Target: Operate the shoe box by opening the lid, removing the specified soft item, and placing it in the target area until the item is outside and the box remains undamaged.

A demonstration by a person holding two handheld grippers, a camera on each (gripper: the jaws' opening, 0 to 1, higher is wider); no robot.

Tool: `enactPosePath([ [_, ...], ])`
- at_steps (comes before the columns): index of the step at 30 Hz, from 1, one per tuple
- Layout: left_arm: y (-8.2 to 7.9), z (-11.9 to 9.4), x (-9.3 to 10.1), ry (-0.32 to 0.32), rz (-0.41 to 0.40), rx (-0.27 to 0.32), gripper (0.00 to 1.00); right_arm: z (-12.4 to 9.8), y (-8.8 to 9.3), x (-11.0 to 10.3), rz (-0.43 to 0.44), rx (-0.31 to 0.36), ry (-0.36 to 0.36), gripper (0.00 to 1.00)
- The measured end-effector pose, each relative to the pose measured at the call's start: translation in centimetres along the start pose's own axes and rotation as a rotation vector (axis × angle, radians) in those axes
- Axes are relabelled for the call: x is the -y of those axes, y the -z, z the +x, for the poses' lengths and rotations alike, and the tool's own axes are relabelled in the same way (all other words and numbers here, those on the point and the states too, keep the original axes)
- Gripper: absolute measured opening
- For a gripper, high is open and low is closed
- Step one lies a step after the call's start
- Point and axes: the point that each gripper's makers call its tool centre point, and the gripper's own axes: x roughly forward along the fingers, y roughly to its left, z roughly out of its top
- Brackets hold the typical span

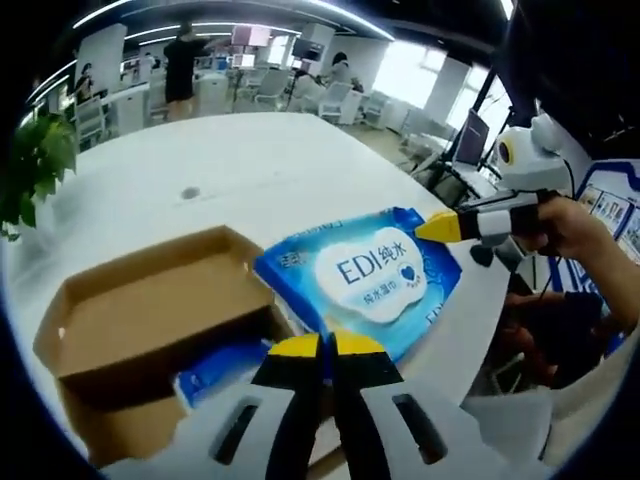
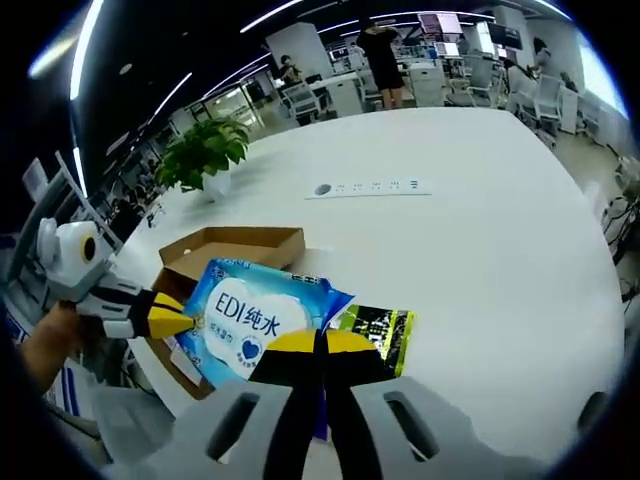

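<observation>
The box [image 1: 150, 320] is open brown cardboard and sits at the near edge of the white table [image 1: 250, 165]. In the left gripper view its interior is visible, with a blue packet [image 1: 222, 366] lying inside at the corner nearest the camera.

The wipes pack [image 1: 365, 280], blue with a white label, is out of the box and held above its right-hand side. It is gripped at two opposite edges.

The left gripper [image 1: 322, 350] rises from the bottom of its view. Its yellow-tipped jaws are drawn together on the near edge of the pack. In the right gripper view this gripper [image 2: 180, 322] enters from the left, held by a hand [image 2: 45, 345], its tip at the pack's [image 2: 255, 320] left edge.

The right gripper [image 2: 318, 345] also has its jaws drawn together on the pack's near edge. In the left gripper view it [image 1: 435, 228] enters from the right, held by a hand [image 1: 575, 225], its yellow tip on the pack's far corner.

In the right gripper view the box [image 2: 235, 250] lies behind and under the pack. A black-and-green packet [image 2: 385, 330] lies on the table [image 2: 480, 220] just right of the pack. A potted plant [image 2: 205, 155] stands at the far left edge. A grey strip [image 2: 370, 187] with a round disc is near the table's centre.

People stand among desks beyond the table.
</observation>
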Motion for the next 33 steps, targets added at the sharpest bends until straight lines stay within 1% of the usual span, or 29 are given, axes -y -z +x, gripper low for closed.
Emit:
enactPosePath([
  [6,-0.2,1.6,1.1,0.017,0.026,-0.014,0.0,-0.4,0.3,1.8,0.015,0.0,0.026,0.0],
  [12,-0.2,3.1,1.6,0.03,0.042,-0.031,0.0,-0.1,0.8,3.4,0.026,-0.007,0.043,0.0],
  [16,-0.1,4.0,1.4,0.028,0.053,-0.047,0.0,0.8,1.3,4.3,0.043,-0.019,0.046,0.0],
  [21,0.7,5.4,0.9,0.006,0.103,-0.095,0.0,2.4,2.4,5.2,0.052,-0.034,0.044,0.0],
  [23,1.1,5.8,0.7,0.002,0.119,-0.115,0.0,3.0,3.1,5.5,0.047,-0.05,0.046,0.0],
  [25,1.5,6.3,0.6,-0.008,0.159,-0.143,0.0,3.5,3.5,5.7,0.04,-0.058,0.048,0.0],
  [31,1.9,7.3,0.4,-0.022,0.227,-0.183,0.0,4.9,4.5,6.5,0.027,-0.079,0.058,0.0],
  [33,2.0,7.7,0.2,-0.029,0.256,-0.198,0.0,5.3,4.8,6.9,0.035,-0.083,0.061,0.0],
])
